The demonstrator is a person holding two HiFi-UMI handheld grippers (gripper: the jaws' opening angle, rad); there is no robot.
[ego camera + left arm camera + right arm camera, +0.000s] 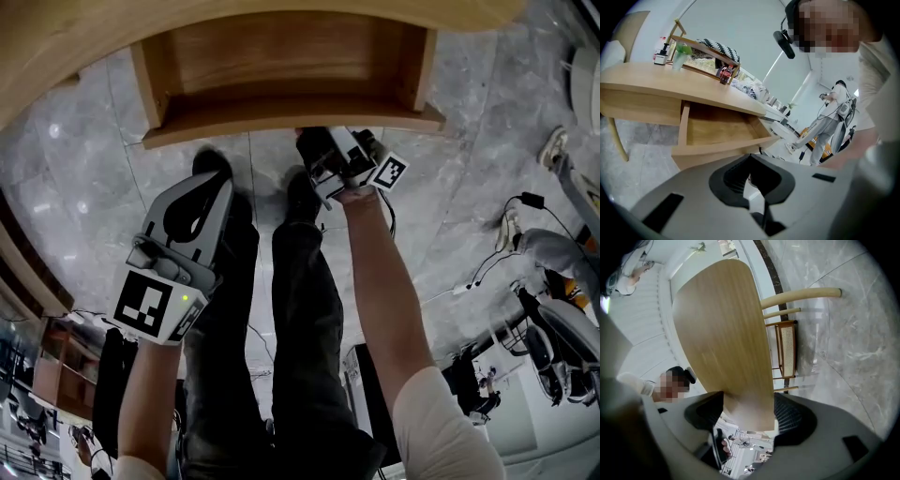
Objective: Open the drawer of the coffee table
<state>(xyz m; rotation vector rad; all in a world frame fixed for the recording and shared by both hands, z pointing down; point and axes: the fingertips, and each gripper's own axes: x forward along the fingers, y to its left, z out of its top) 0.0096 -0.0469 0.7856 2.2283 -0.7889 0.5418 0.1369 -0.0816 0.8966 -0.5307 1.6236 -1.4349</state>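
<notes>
Open drawer [281,61] at 12 o'clock, room inside; tabletop [56,47] overhangs it; legs [300,309] fill 6 o'clock; bare floor [66,187] at 9.

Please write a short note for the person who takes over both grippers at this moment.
Left gripper: shut, empty, apart from the drawer.
Right gripper: jaws closed on the drawer front.
Drawer: pulled out from under the coffee table top; its inside looks empty.
Done: the drawer is open.
Left: probably only to release the right gripper, or pull further if needed.

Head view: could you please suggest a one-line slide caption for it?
The drawer stands open beneath the coffee table, right gripper clamped on its front; left gripper idle, shut.
</notes>
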